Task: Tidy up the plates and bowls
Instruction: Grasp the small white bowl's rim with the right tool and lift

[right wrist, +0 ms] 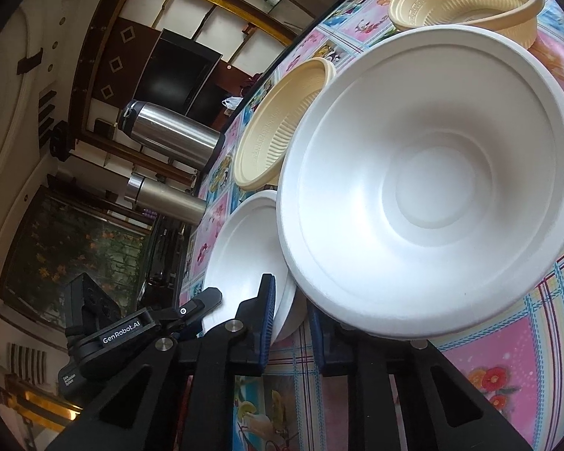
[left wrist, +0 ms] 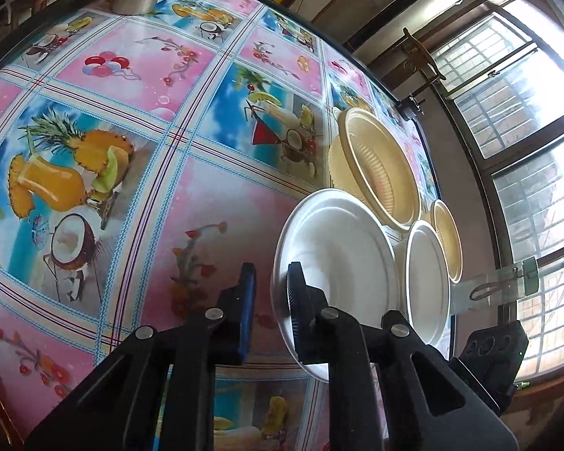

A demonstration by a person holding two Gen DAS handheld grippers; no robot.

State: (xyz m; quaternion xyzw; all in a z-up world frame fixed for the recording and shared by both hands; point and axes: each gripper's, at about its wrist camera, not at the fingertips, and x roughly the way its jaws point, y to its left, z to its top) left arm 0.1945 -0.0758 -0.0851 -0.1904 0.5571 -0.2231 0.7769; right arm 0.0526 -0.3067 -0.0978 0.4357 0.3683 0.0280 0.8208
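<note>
Four dishes sit on my worktop point(left wrist: 214, 203), which wears a cloth printed with fruit and drinks: two white, two cream.

My left claw point(left wrist: 269, 293) is parted. Its right finger lies over the near rim of the white plate point(left wrist: 342, 248); its left finger stands clear over bare cloth, so the rim is between them but I cannot tell whether it is touched. Just beyond the plate is the white bowl point(left wrist: 426, 282), and behind these the two cream bowls, the big one point(left wrist: 379, 173) and a smaller-looking one point(left wrist: 447, 240) toward the window.

My right claw point(right wrist: 291, 323) is likewise parted, with a moderate gap. The white bowl point(right wrist: 432, 188) fills the view, tilted toward the lens, its near rim above my right finger; whether the finger touches it is hidden. The plate point(right wrist: 240, 259) edge lies by my left finger. One cream bowl point(right wrist: 278, 124) is behind the plate, the other point(right wrist: 466, 3) farther back. Two steel flasks point(right wrist: 169, 139) stand at the far worktop edge.
</note>
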